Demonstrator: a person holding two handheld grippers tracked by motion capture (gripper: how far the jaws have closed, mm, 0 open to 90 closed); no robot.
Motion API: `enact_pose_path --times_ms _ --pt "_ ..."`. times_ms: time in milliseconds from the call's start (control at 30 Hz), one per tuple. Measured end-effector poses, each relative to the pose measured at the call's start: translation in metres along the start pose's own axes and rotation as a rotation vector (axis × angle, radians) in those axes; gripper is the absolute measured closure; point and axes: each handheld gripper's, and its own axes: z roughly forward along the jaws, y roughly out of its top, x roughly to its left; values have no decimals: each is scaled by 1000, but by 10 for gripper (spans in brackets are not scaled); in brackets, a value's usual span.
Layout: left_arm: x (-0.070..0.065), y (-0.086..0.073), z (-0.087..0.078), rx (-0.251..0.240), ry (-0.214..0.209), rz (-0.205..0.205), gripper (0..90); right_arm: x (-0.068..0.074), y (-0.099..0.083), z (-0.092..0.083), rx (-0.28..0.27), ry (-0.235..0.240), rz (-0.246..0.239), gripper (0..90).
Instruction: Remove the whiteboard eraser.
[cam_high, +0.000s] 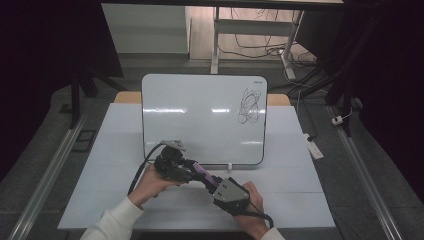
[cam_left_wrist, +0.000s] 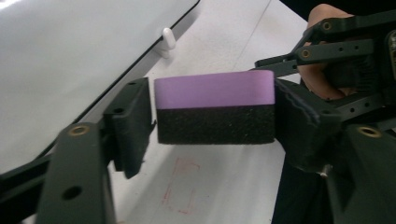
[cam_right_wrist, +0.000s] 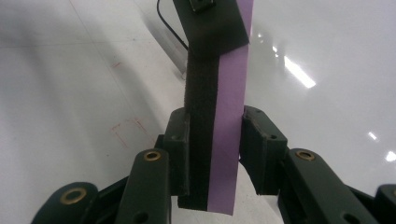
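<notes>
Between the two grippers, just above the white table (cam_high: 300, 200) and in front of the whiteboard (cam_high: 200, 120), hangs a purple and black eraser (cam_high: 200, 172). In the high view the left gripper (cam_high: 176, 166) and the right gripper (cam_high: 214, 184) meet over the near part of the table, and the eraser bridges the short gap between them.

From the right gripper view, the right gripper (cam_right_wrist: 217, 154) is clamped on the eraser (cam_right_wrist: 217, 140): one jaw presses on the black felt side and the other on the purple side, and the eraser stands up between them, away from the camera. At its far end a dark jaw of the other gripper covers the felt.

From the left gripper view, the eraser (cam_left_wrist: 215, 112) lies across, purple layer on top and black felt under it. The left gripper (cam_left_wrist: 212, 116) has its jaws at the two short ends; the one at the picture's right touches the eraser, while at the other a thin gap seems to remain. So I cannot tell if this grip is already firm. Behind it the right gripper and a hand (cam_left_wrist: 322, 74) are visible.

A black scribble (cam_high: 250, 106) marks the whiteboard's upper right part.
</notes>
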Motion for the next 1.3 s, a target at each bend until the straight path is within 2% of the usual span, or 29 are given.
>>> enact_pose_path --times_ms 233,367,467,533,600,700,733,767,833,933,1000,1133,1300 --pt "2 -1 0 21 -9 -8 382 1 -1 1 10 12 -17 648" --pt "2 -2 -1 14 -12 1 387 0 -1 1 4 33 3 638" --pt "3 -3 -1 5 -31 10 390 -1 -1 1 3 48 16 623" --pt "2 -3 -2 7 -21 23 391 -3 0 0 3 76 33 565" --pt "2 -4 -3 9 -5 40 392 -8 0 -1 -19 118 75 499" --pt "1 -4 -4 4 -1 53 392 -16 -1 -5 -60 176 128 456" --pt "-1 -4 -5 5 2 78 392 -19 -1 -7 -77 193 150 448" --pt "-1 -4 -5 5 2 78 392 -22 -1 -9 -87 209 171 439" --pt "-4 -5 -5 12 3 111 392 -27 -1 -12 -102 230 196 420" --pt "-5 -5 -7 5 -1 129 392 -36 -3 -14 -96 271 216 389" --pt "-5 -5 -7 2 -7 143 392 -40 -5 -14 -99 305 246 378" --pt "-8 -5 -10 2 -11 178 392 -46 -7 -13 -95 338 272 348" --pt "-9 -6 -15 -9 -47 218 392 -56 -10 -14 -94 411 308 309"
